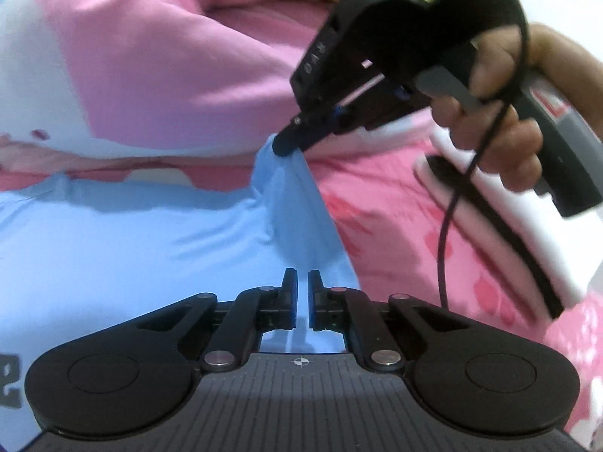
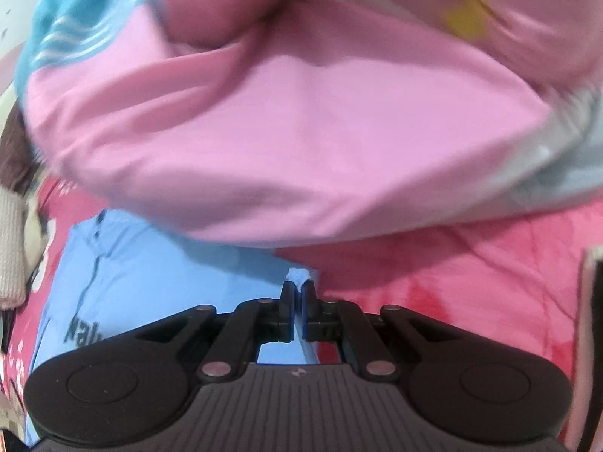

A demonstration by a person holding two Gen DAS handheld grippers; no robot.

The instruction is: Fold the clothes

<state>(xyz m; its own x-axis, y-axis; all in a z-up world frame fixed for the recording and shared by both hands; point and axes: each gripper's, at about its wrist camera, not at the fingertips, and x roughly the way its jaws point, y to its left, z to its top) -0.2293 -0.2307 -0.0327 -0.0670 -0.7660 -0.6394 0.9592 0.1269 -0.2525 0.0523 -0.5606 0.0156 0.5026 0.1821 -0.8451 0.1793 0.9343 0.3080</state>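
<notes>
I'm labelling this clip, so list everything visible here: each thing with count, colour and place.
shirt: one, light blue with dark lettering, spread on the bedcover, edge pinched up
pillow: one, pale pink, behind the shirt
bedcover: one, deep pink patterned, under everything
cable: one, black, hanging from the right gripper
left gripper: black, shut on the shirt
right gripper: black, shut on the shirt
hand: one, holding the right gripper

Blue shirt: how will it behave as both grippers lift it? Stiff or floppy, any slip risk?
Likely floppy: the blue shirt peaks into a draped tent under the right gripper. Probably light, since that small pinch raises it. Slip seems possible: only a small tuft shows past the pads. The left gripper looks shut on thin fabric too.
</notes>
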